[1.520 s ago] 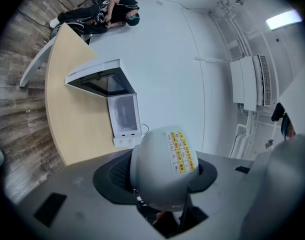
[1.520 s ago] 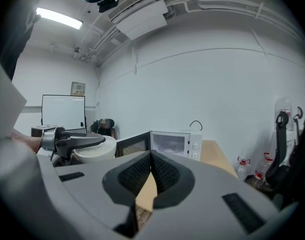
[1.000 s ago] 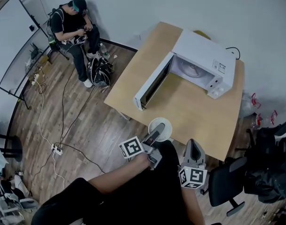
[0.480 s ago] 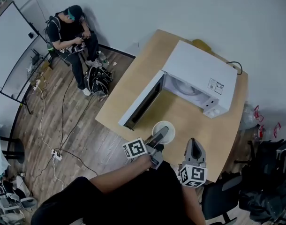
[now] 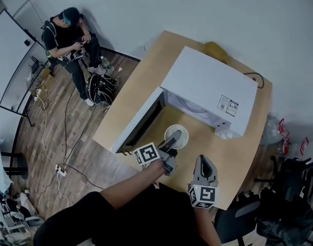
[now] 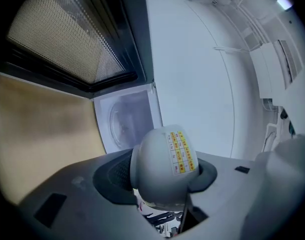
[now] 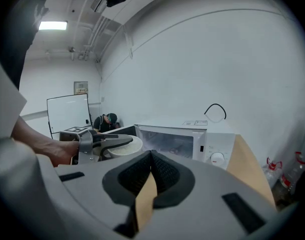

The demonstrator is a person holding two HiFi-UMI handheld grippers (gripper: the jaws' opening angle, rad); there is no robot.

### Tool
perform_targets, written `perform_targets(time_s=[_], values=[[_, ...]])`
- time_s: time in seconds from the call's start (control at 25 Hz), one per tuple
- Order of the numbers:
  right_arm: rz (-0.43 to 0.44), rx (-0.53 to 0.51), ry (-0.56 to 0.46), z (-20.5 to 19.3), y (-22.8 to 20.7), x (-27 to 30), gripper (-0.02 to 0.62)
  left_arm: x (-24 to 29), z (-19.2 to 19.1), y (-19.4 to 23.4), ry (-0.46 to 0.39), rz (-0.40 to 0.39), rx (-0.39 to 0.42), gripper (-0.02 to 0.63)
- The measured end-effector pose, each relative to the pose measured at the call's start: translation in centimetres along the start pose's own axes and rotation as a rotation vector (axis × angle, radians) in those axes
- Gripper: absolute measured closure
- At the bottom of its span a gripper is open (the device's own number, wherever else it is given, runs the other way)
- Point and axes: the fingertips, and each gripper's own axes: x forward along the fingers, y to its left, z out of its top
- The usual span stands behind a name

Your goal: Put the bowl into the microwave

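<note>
A white bowl (image 5: pixel 176 136) hangs over the wooden table (image 5: pixel 238 147), just in front of the open cavity of the white microwave (image 5: pixel 208 83). My left gripper (image 5: pixel 173 140) is shut on the bowl's rim. In the left gripper view the bowl (image 6: pixel 157 154), with a yellow sticker, fills the space between the jaws, and the cavity (image 6: pixel 125 124) lies straight ahead. The microwave's door (image 5: pixel 138 124) swings out to the left. My right gripper (image 5: pixel 203 164) hovers near the table's front edge, to the right of the bowl, shut and holding nothing.
A person (image 5: pixel 69 32) sits by the far wall with a backpack (image 5: pixel 100 88) on the floor beside them. Cables (image 5: pixel 59 158) trail over the wood floor. A whiteboard (image 5: pixel 10 50) stands at the left, and a black office chair (image 5: pixel 238 219) at the table's near right corner.
Both grippers moved toward the microwave. The bowl went from the table's front edge to just before the open cavity, still held by the left gripper.
</note>
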Motion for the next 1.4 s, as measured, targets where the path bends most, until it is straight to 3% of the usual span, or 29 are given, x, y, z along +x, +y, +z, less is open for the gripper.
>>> perform_targets(time_s=[0.44,0.64,0.8,0.96,1.16,1.28,1.4], values=[[-0.049,0.073,0.053,-1.7,-6.7,2.6,0.535,9.2,2.5,5.8,-0.012,0.090,0.049,0.387],[-0.062,0.097,0.087,-2.9,-8.8,2.8,0.535,12.5,3.9,9.3,-0.063,0.109,0.017,0.387],[-0.067,0.107,0.082,-3.0,-9.9,3.4,0.535,15.6,4.7,10.4,-0.049,0.120,0.027,0.387],[-0.076,0.129,0.088,-3.5,-10.7,3.5,0.535,17.7,5.0,11.9,-0.039,0.162,-0.019,0.387],[-0.082,0.165,0.107,-4.9,-11.3,3.7,0.535,20.1,5.9,11.6,-0.082,0.138,-0.043,0.387],[-0.081,0.169,0.116,-5.4,-11.3,3.6,0.535,20.3,5.9,11.4,-0.098,0.149,0.000,0.387],[-0.074,0.162,0.110,-5.3,-11.3,3.8,0.535,20.3,6.3,11.5,-0.095,0.197,0.123,0.387]])
